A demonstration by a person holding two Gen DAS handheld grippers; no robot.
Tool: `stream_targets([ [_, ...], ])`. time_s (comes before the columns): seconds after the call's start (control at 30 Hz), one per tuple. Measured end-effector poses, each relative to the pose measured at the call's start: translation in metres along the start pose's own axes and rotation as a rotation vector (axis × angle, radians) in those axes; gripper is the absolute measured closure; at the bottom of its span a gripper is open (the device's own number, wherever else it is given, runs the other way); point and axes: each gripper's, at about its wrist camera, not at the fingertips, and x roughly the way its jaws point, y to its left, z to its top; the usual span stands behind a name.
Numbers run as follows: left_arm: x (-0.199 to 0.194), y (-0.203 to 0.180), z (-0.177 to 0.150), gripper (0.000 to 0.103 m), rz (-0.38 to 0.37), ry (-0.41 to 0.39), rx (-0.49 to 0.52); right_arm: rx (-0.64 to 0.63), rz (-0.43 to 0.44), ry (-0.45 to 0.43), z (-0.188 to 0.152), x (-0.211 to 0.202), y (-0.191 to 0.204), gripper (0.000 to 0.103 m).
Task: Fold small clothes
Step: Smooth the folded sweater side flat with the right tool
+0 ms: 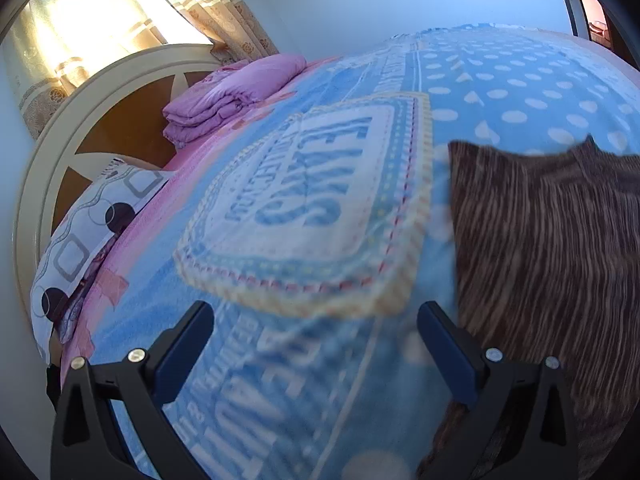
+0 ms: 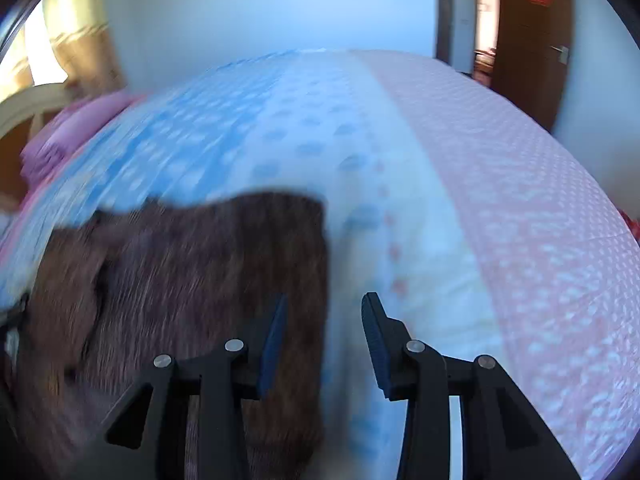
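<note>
A small brown striped garment (image 1: 548, 248) lies flat on the blue printed blanket (image 1: 304, 208) on the bed. In the left wrist view it is at the right, just past the right finger. My left gripper (image 1: 316, 320) is wide open and empty above the blanket, left of the garment. In the right wrist view the same garment (image 2: 192, 280) is at the lower left, blurred. My right gripper (image 2: 324, 316) is open and empty, its left finger (image 2: 274, 336) over the garment's right edge, its right finger over the blanket (image 2: 400, 216).
A folded purple quilt (image 1: 236, 92) and a patterned pillow (image 1: 88, 232) lie at the headboard (image 1: 60, 140). Curtains (image 1: 92, 20) hang behind. A pink dotted sheet (image 2: 540, 208) covers the bed's right side. A brown door (image 2: 528, 40) stands at the far right.
</note>
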Motion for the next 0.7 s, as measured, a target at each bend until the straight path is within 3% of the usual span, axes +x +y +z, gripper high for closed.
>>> stream_targets([
  [0.07, -0.002, -0.001, -0.006, 0.000, 0.011, -0.006, 0.034, -0.055, -0.051, 0.033, -0.023, 0.003, 0.004, 0.062],
  [0.13, 0.000, 0.000, -0.009, 0.000, 0.009, 0.000, 0.037, -0.070, -0.078, -0.006, -0.032, -0.002, 0.001, 0.059],
  [0.23, 0.004, 0.006, -0.011, 0.000, -0.002, 0.017, 0.005, 0.014, -0.050, 0.011, -0.032, -0.009, -0.008, 0.058],
  [0.5, 0.004, 0.026, -0.016, 0.000, -0.009, 0.037, -0.070, 0.068, 0.028, -0.032, -0.061, -0.052, -0.011, 0.057],
  [0.7, -0.008, 0.043, -0.027, 0.000, -0.064, 0.039, -0.098, -0.028, 0.073, -0.070, -0.082, -0.096, 0.014, 0.057],
])
